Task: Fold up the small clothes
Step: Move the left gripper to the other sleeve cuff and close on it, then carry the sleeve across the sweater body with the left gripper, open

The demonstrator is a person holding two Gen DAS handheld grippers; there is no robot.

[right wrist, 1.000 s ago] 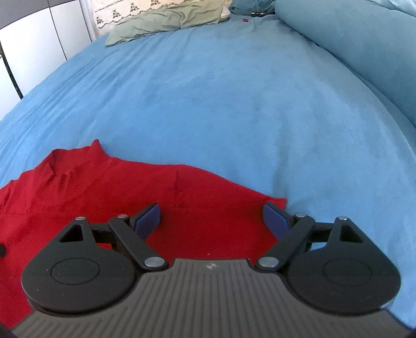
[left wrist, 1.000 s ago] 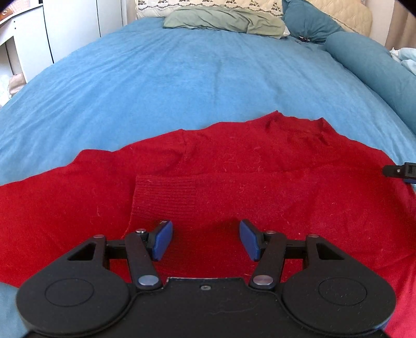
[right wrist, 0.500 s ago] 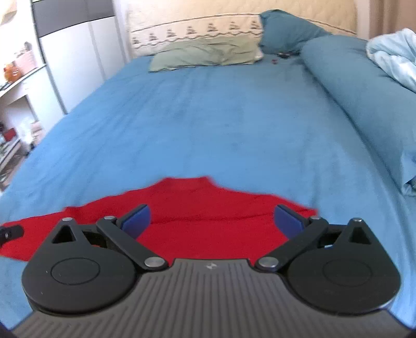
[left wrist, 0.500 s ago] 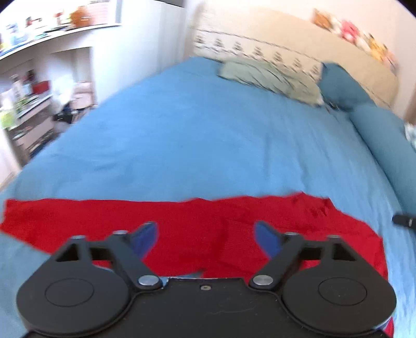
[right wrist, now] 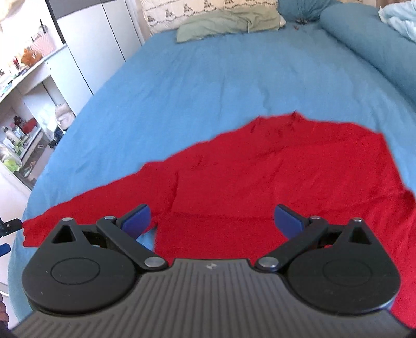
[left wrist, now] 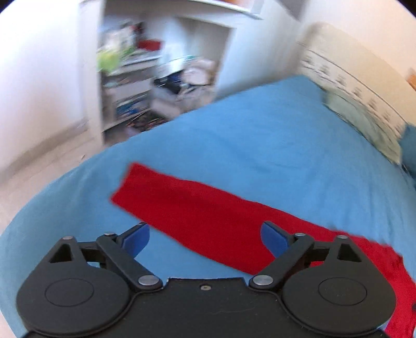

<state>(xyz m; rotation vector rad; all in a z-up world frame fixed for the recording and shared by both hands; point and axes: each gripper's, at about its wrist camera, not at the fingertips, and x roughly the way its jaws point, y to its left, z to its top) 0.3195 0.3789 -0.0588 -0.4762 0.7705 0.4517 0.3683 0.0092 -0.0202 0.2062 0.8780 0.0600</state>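
Left wrist view, blurry: the left gripper (left wrist: 205, 240) is spread wide, blue pads (left wrist: 136, 238) apart, nothing between them. It hangs above the blue bedspread (left wrist: 260, 135). A long sleeve of the red sweater (left wrist: 208, 215) lies flat on the bed just ahead of the fingers, running from upper left, where its end sits free on the sheet, down to lower right under the gripper's right finger. The left finger is over bare blue sheet beside the sleeve; the right finger is over red fabric. Can't tell if either pad touches the cloth. White shelving (left wrist: 145, 78) with clutter stands beyond the bed edge, smeared. A patterned headboard (left wrist: 351, 78) is at far right.

Right wrist view, sharper: the right gripper (right wrist: 212, 221) is also released, pads wide, holding nothing. The red sweater (right wrist: 273, 169) lies spread flat on the bedspread (right wrist: 195, 78), body directly ahead of and under the fingers, one sleeve stretching off to the left toward the bed edge. The left finger sits over the gap where sleeve meets body, a bit of blue showing beneath; the right finger is over the red body. A green pillow (right wrist: 228, 23) lies at the head of the bed, a blue bolster (right wrist: 369, 44) along the right side. The other gripper's tip (right wrist: 9, 226) pokes in at the far left by the sleeve end.
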